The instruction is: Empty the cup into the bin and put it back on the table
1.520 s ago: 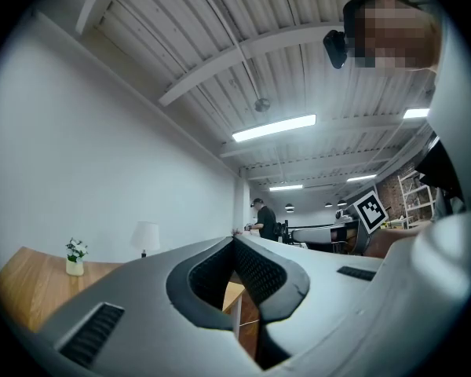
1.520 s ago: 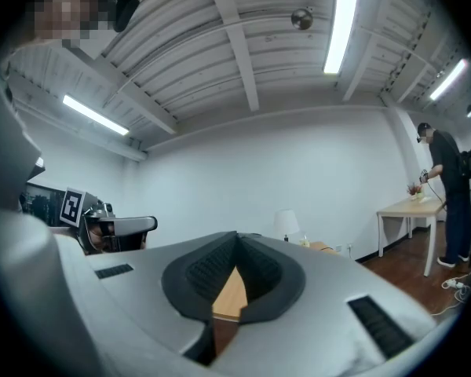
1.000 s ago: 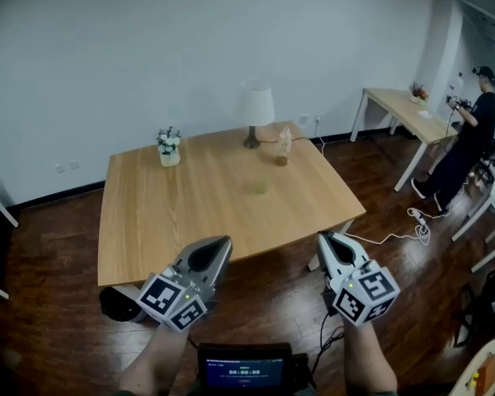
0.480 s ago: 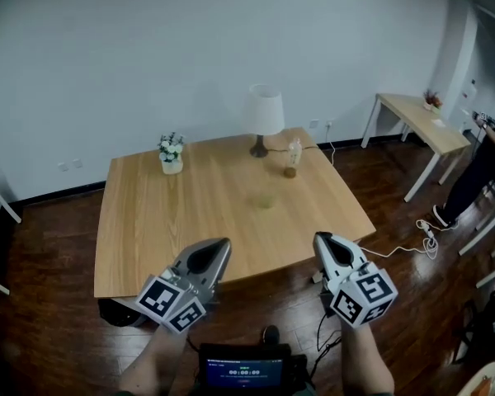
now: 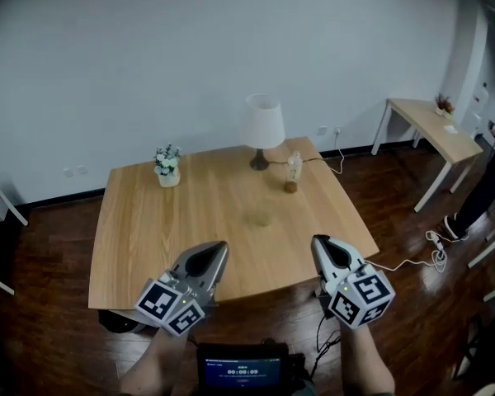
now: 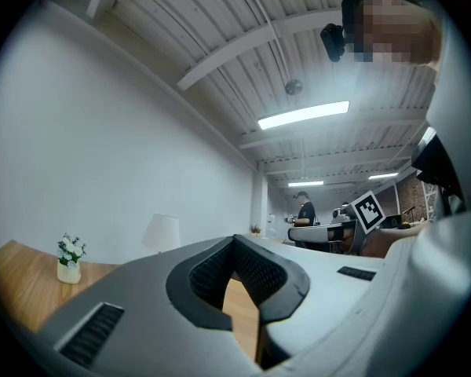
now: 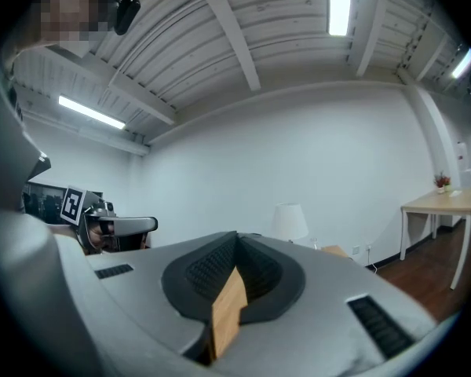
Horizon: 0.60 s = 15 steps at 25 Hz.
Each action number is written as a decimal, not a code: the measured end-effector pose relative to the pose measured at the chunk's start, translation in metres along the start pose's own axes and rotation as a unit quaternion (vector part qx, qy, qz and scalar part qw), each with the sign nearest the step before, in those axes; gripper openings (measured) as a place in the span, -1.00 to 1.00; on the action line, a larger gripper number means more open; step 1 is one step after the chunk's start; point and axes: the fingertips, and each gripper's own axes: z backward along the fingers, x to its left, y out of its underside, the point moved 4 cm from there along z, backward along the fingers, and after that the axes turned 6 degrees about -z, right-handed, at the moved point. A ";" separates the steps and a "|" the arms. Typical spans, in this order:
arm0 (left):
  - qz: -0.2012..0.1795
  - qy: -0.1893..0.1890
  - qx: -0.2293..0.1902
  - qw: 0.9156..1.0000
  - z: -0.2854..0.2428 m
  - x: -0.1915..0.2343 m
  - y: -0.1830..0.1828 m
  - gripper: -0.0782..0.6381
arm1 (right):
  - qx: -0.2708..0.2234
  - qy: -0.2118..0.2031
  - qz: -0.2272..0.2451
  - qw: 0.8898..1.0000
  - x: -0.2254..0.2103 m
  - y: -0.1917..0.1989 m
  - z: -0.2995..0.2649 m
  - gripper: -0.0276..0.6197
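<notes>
Table (image 5: 148,246) fills the middle of the head view. The cup (image 5: 261,218) sits on it just right of centre, a small pale smudge below the bottle (image 5: 292,172) and the lamp (image 5: 262,124). It looks upright, but it is too blurred to be sure, or to show what is in it. Your left gripper (image 5: 217,251) and right gripper (image 5: 320,245) hang over the table's near edge low in the frame. Both point up-frame and are well apart from the cup. The cup lies ahead of both, up-frame in the gap between them, and neither is clearly nearer. A dark round shape (image 5: 115,320) at lower left, half under the table edge, is probably the bin. If so, it is on your left gripper's side.

In the left gripper view your jaws are pressed together with nothing held. Only a sliver of tabletop shows through the notch under the tips. The flowers (image 6: 69,251) stand at lower left and the lamp is just right of them. The cup is not in view, since the gripper is pitched up toward the ceiling.

In the right gripper view these jaws are closed and empty too, with the same strip of wood in the notch. The lamp shows just above and right of the tips, and again no cup.

The task looks not yet begun. You will likely need to tip one gripper down, spread its jaws and reach forward, meeting the cup from the side, across its upright axis.
</notes>
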 end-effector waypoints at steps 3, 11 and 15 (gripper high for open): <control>-0.002 -0.015 0.003 1.000 -0.015 0.004 0.003 -0.79 | -0.002 -0.024 0.003 1.000 -0.013 -0.003 -0.012 -0.91; -0.008 -0.023 0.027 0.999 -0.055 -0.004 0.017 -0.79 | 0.004 -0.048 -0.008 0.999 -0.054 -0.012 -0.038 -0.91; -0.017 -0.025 0.031 0.999 -0.070 -0.003 0.017 -0.79 | 0.005 -0.066 -0.012 0.998 -0.067 -0.017 -0.053 -0.91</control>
